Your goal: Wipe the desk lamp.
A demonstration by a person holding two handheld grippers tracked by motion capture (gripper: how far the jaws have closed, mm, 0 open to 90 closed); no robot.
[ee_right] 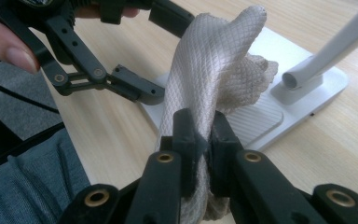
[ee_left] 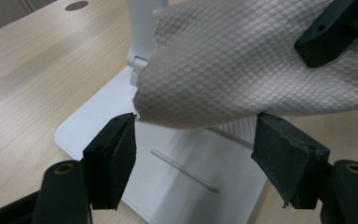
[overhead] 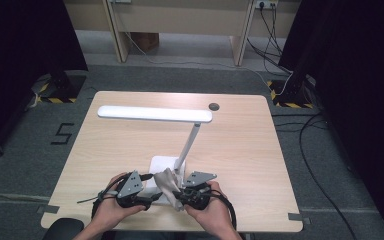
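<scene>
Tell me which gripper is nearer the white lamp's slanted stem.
Right. The right gripper, shut on the beige waffle-weave cloth, sits just below the white lamp's slanted stem where it meets the base. The left gripper is open, farther left across the base.

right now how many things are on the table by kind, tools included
lamp: 1
cloth: 1
tools: 2, the left tool open beside the cloth and the right tool shut on the cloth
total: 4
</scene>
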